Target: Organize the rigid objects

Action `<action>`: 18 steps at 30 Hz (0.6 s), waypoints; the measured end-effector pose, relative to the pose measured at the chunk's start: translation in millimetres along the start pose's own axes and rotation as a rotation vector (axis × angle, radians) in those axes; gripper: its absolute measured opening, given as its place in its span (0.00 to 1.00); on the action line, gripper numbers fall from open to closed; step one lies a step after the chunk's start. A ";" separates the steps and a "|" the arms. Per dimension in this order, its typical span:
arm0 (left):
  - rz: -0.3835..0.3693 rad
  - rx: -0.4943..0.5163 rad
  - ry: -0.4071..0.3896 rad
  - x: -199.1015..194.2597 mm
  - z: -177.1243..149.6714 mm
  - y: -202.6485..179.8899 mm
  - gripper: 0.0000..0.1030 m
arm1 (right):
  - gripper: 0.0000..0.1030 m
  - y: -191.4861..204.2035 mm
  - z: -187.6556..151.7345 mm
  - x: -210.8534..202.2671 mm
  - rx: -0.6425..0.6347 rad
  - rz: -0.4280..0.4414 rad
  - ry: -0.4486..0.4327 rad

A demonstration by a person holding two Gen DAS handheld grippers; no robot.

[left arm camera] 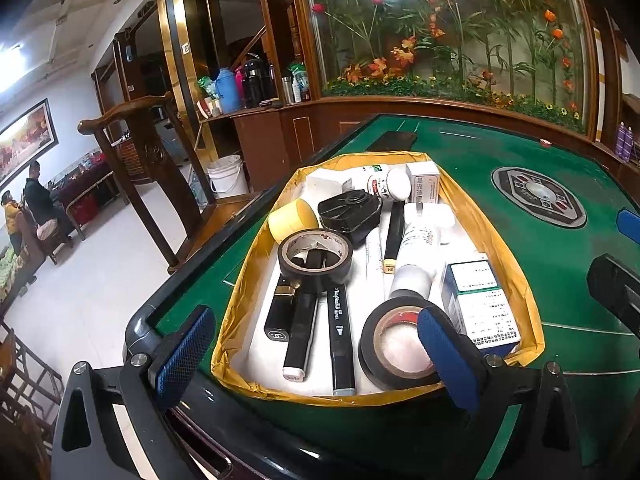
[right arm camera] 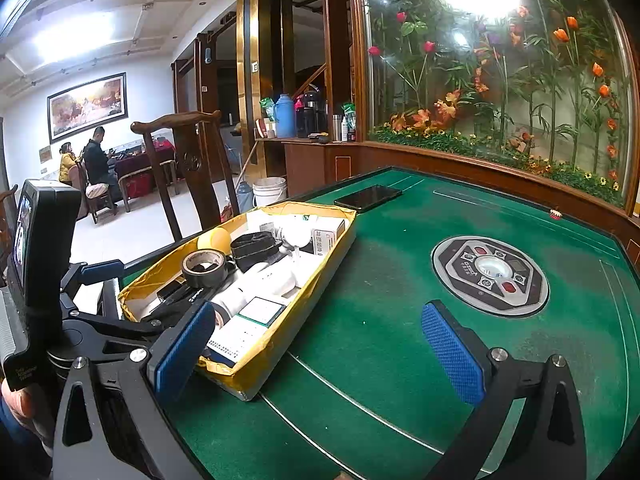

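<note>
A yellow-rimmed cardboard tray (left arm camera: 256, 264) sits on the green table and holds several items: two black tape rolls (left arm camera: 316, 258) (left arm camera: 394, 346), black markers (left arm camera: 340, 344), a lipstick (left arm camera: 280, 312), a white tube (left arm camera: 416, 256), a yellow tape roll (left arm camera: 292, 218), a black case (left arm camera: 350, 210) and boxes (left arm camera: 480, 300). My left gripper (left arm camera: 316, 354) is open and empty, hovering over the tray's near end. My right gripper (right arm camera: 320, 354) is open and empty above the table, right of the tray (right arm camera: 280, 340).
A black phone (right arm camera: 368, 197) lies beyond the tray. A round control panel (right arm camera: 490, 274) sits in the green table (right arm camera: 400, 360). A wooden chair (left arm camera: 140, 160) stands at the table's left. The left gripper's body (right arm camera: 44, 240) shows at the left of the right wrist view.
</note>
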State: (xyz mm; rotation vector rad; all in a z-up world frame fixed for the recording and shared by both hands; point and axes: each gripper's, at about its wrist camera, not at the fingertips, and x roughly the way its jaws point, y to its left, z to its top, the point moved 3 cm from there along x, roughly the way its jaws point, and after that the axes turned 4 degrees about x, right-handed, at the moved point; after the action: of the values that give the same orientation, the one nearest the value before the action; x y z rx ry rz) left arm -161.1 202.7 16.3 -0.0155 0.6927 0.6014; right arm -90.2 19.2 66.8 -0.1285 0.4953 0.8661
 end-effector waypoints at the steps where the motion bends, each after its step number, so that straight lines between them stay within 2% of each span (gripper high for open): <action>1: 0.002 0.000 0.000 -0.6 0.1 0.3 0.99 | 1.00 0.0 0.1 0.0 0.000 0.001 -0.001; 18: 0.019 0.009 -0.006 -2.8 -1.9 -1.6 0.99 | 1.00 -1.2 1.6 -1.0 0.006 -0.005 -0.007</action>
State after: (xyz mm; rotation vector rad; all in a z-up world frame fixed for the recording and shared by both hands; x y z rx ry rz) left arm -163.1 199.6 16.2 0.0017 0.6906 0.6164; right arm -89.3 18.2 68.5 -0.1213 0.4910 0.8601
